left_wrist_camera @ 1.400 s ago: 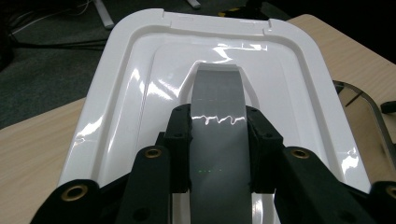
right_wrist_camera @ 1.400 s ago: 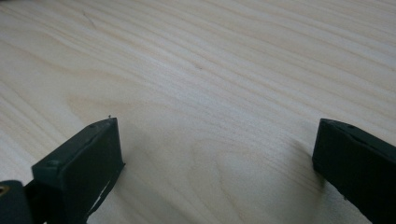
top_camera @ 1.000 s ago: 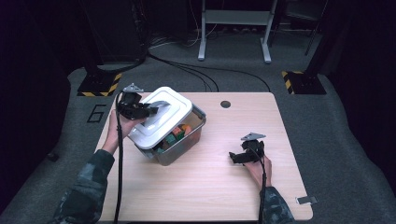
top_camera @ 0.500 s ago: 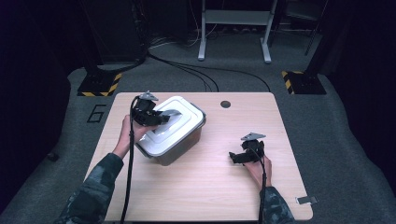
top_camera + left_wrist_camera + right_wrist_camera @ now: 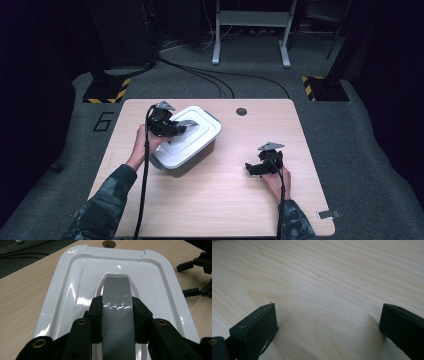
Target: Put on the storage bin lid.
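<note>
Left tool (image 5: 117, 315) clamped on the grey handle (image 5: 117, 293) of the white lid (image 5: 75, 290), pads hugging both edges, jaws just eased a touch wider. Lid seated flat on the grey box (image 5: 197, 156), left-centre of the table (image 5: 240, 200). Right tool (image 5: 256, 169) well apart to the right, released, jaws wide over bare wood, nothing between.

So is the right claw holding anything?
No, the right claw stands open over the bare pale wooden table, with nothing between its jaws.
</note>
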Demonstrator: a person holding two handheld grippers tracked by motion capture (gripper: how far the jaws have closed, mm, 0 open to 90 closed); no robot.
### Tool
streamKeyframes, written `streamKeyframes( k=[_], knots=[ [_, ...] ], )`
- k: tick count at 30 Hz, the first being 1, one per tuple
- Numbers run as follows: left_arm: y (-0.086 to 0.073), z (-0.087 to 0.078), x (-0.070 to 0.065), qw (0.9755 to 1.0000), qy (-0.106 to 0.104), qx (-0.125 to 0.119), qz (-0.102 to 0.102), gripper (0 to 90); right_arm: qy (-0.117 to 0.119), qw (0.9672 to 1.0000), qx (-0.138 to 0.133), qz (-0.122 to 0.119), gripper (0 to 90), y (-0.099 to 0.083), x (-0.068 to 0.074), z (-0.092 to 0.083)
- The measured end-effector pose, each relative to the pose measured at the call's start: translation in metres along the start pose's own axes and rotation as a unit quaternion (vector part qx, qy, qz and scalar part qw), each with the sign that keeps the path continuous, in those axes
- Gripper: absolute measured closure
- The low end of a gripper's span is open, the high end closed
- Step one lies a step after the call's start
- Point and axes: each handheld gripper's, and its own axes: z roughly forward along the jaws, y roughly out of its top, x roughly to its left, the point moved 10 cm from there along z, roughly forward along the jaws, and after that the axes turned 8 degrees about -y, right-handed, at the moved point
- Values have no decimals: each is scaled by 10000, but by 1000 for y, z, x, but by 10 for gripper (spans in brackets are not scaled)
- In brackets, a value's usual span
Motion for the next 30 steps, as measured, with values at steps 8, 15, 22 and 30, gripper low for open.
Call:
streamKeyframes(
  k=[8,15,22,30],
  knots=[
    [-2,-16,-3,9999,116,-49,58,324,1,10000,0,-1,7,0,0,0],
    [-12,-46,-3,9994,240,-222,129,192,-4,10000,8,46,7,0,1,0],
    [-35,-70,-2,9983,418,-401,104,142,13,10000,12,66,8,0,2,0],
    [-76,-85,1,9968,655,-461,-19,74,14,10000,39,85,7,0,2,-1]
  ],
)
